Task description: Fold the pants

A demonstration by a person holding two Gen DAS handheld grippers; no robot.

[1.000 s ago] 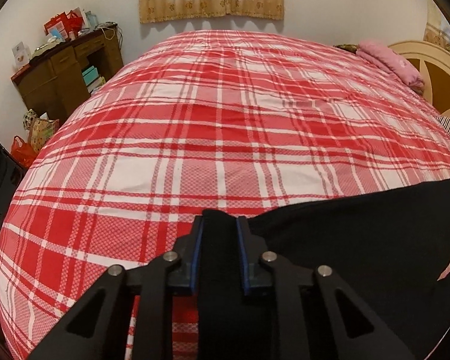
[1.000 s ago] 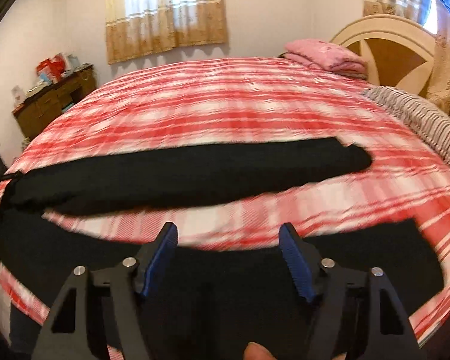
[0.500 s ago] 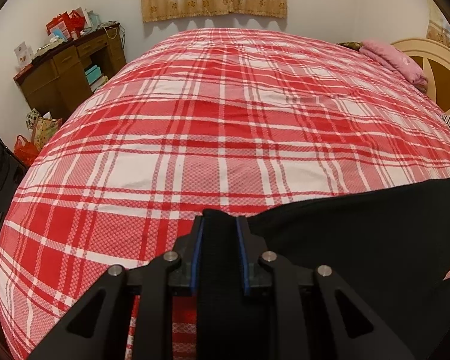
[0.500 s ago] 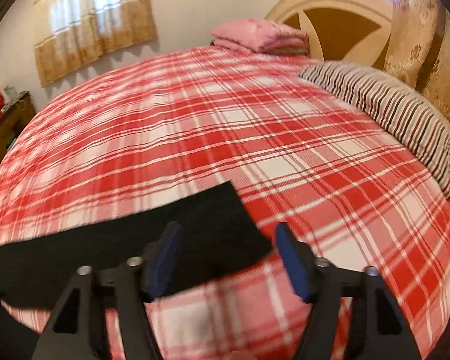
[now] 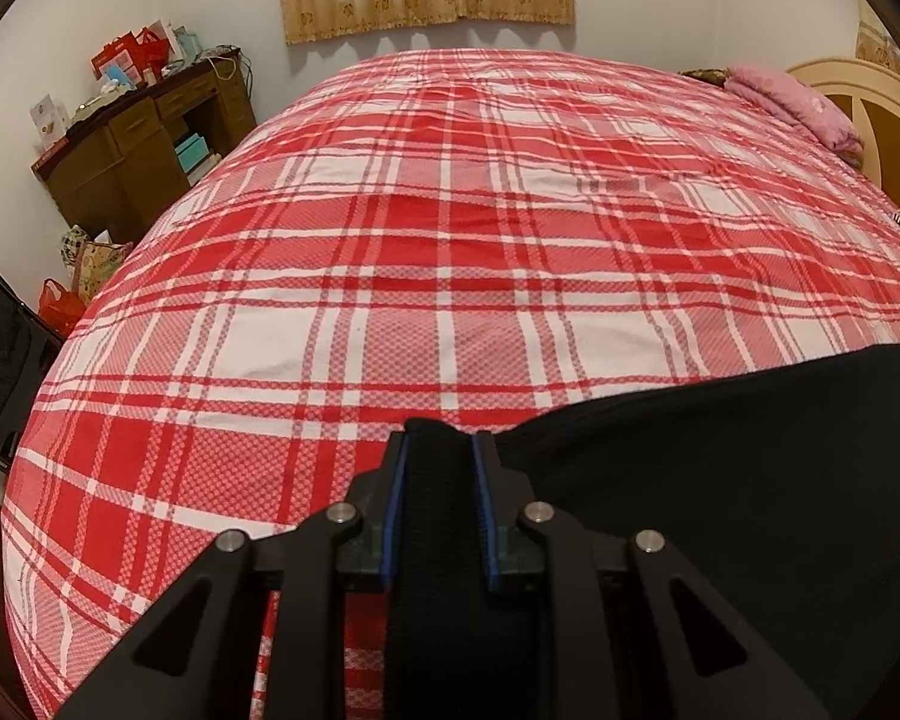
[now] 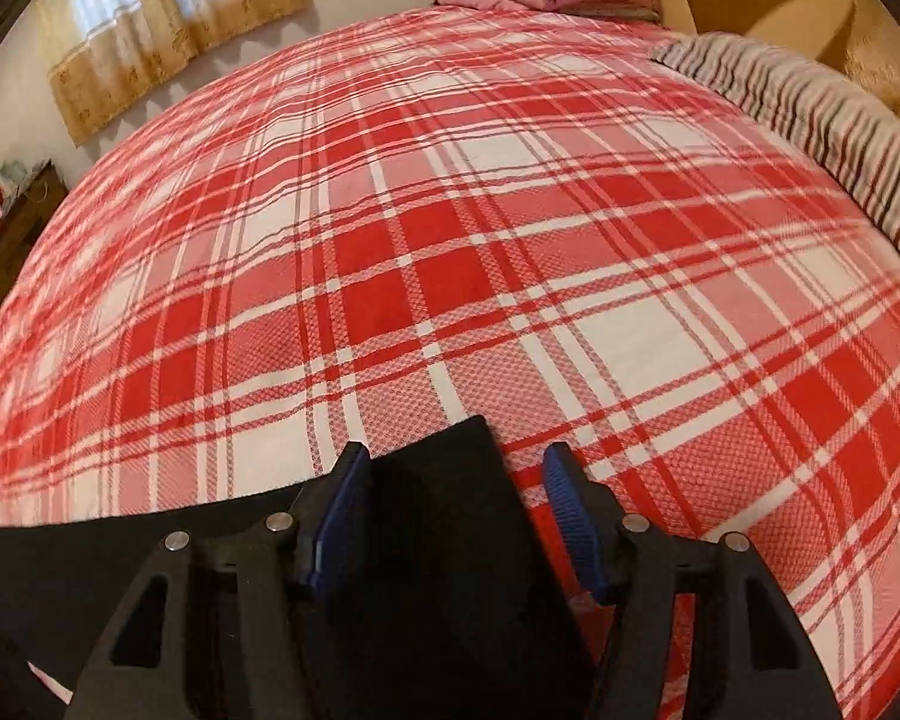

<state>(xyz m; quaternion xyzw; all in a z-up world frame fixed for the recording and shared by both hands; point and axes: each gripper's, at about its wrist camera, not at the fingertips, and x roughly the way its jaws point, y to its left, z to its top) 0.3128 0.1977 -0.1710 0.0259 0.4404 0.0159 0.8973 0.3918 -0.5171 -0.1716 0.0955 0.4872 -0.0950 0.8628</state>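
Pants — one black pair — lie along the near edge of the red plaid bedspread. Left gripper is clenched on a band of the fabric. Right gripper has just been closing around one leg end, its right pad not yet touching — it could slip free if lifted now.

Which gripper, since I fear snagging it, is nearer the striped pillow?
Right. The striped pillow lies ahead-right of the right gripper; from the left gripper only a distant sliver shows.
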